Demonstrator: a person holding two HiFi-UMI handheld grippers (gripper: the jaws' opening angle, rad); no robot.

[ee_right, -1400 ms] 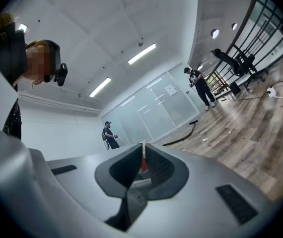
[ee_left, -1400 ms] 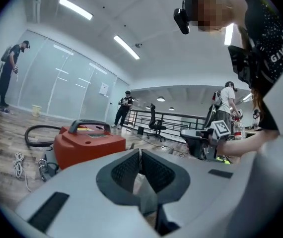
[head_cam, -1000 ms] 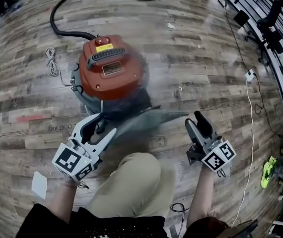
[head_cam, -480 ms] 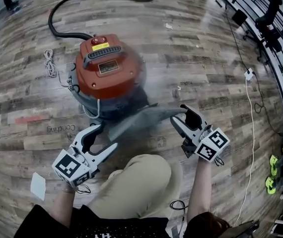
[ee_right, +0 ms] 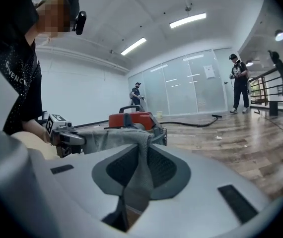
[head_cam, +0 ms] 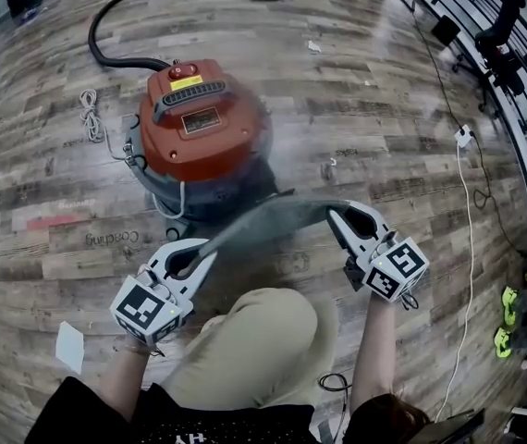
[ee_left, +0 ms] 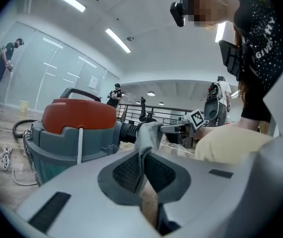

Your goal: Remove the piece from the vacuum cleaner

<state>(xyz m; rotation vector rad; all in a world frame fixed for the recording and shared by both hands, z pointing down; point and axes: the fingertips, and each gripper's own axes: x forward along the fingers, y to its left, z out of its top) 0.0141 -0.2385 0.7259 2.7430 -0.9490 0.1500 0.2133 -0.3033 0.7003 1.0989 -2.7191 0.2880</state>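
Note:
The vacuum cleaner, with an orange lid on a grey body, stands on the wood floor ahead of me. A grey cloth is stretched in the air in front of it, between my two grippers. My left gripper grips the cloth's near-left end; its jaws are closing and the pads pinch the fabric. My right gripper is closing on the right end, and the cloth hangs down between its pads. Each gripper view shows the vacuum cleaner behind the cloth.
A black hose curls away from the vacuum cleaner at the back. A white cord lies to its left, a white cable with a plug to the right, a white sheet near left. My knee is below the cloth. People stand by the glass wall.
Both grippers had open jaws beside the cloth. They have moved in onto its ends and closed on it, and the cloth now spans between them.

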